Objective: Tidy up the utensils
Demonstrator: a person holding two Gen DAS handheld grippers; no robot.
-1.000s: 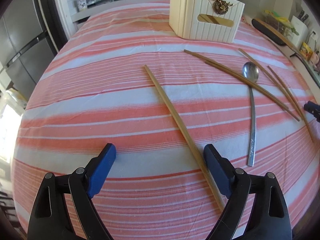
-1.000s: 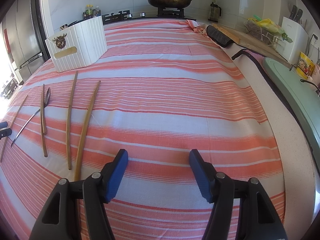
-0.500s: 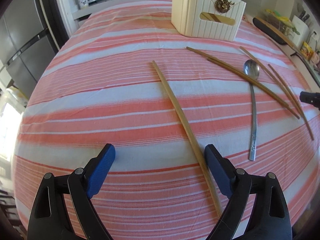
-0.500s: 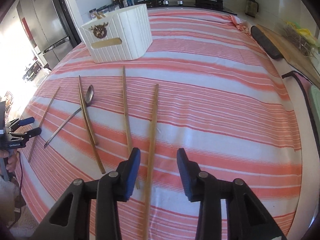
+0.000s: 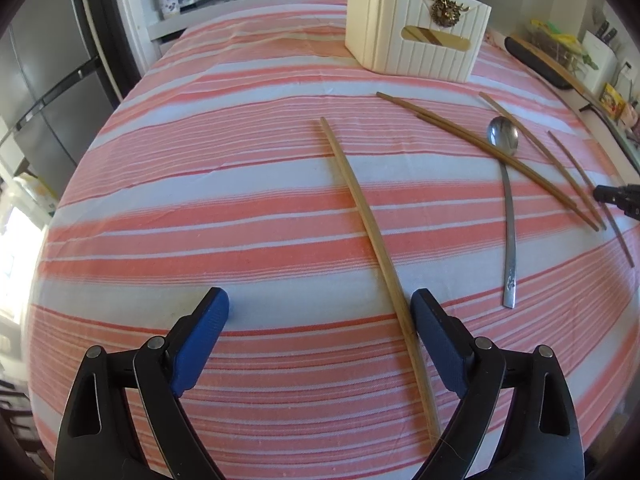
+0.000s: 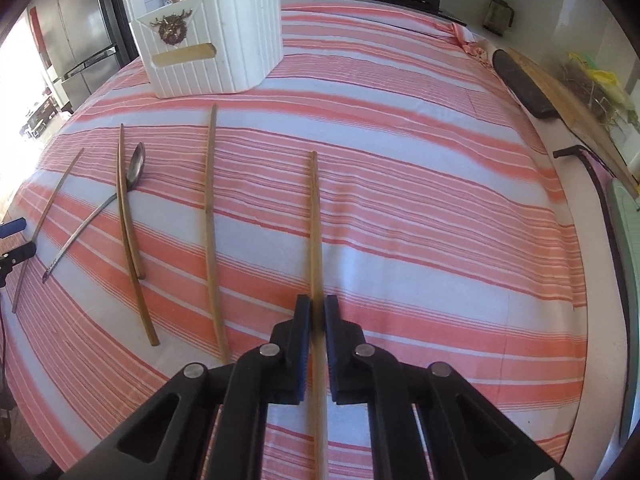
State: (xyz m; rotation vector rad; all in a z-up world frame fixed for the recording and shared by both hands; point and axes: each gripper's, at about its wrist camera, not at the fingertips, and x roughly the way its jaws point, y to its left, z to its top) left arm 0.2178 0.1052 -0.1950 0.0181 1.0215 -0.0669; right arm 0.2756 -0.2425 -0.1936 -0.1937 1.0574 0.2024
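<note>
1. Your right gripper (image 6: 316,316) has its jaws closed on a light bamboo chopstick (image 6: 315,224). The blue pads press it from both sides, and the stick runs from between them straight toward 12 o'clock across the striped tablecloth (image 6: 420,184).

2. Your left gripper (image 5: 320,312) stands wide open with nothing between its pads. A pale chopstick (image 5: 360,216) lies on the cloth just inside its right pad (image 5: 434,332) and runs up toward 11 o'clock.

3. The white ribbed utensil holder (image 5: 416,28) stands on the cloth at 1 o'clock in the left wrist view and at 11 o'clock in the right wrist view. It carries a brass stag ornament (image 6: 172,30), and a slot below the ornament shows wood behind it.

4. In the left wrist view, at 2 o'clock, a metal spoon (image 5: 506,184) lies with its bowl toward the holder and its handle pointing back at you. A pair of darker chopsticks (image 5: 480,148) crosses over it just below the bowl.

5. Two more thin chopsticks (image 5: 568,172) lie just beyond the spoon at 3 o'clock, close to the black tip of your right gripper at the frame edge.

6. In the right wrist view, one loose chopstick (image 6: 210,216) lies at 10 o'clock from the closed jaws, well apart from the held one, with the spoon group farther out at 9 o'clock.
</note>
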